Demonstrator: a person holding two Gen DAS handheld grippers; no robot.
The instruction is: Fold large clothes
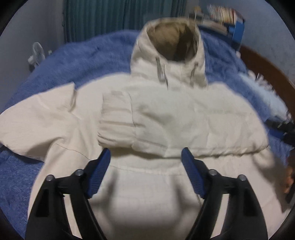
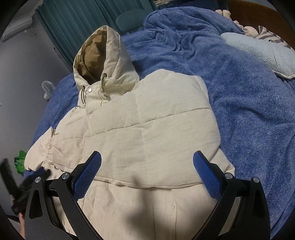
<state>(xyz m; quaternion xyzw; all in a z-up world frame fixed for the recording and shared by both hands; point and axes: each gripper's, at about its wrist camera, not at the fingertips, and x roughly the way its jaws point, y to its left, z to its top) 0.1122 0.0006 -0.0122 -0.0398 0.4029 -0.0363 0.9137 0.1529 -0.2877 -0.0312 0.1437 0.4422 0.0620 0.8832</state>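
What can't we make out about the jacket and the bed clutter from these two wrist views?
- Jacket hem: cut off at the bottom edge in both views, behind the left hand-held gripper and right hand-held gripper.
- Shelf items: left wrist view, motion-blurred, unreadable.
- Striped thing by the pale pillow: right wrist view, cut by the lens rim.
- Green thing: right wrist view, small, partly hidden by a blurred black shape.

The left hand-held gripper (image 1: pixel 145 154), black-armed with blue ribbed pads, points steeply downward, its jaws standing wide apart with nothing pinched between them. The right hand-held gripper (image 2: pixel 147 157), of the same black and blue build, also angles downward, its textured blue fingers (image 2: pixel 86 175) spread wide and gripping nothing.
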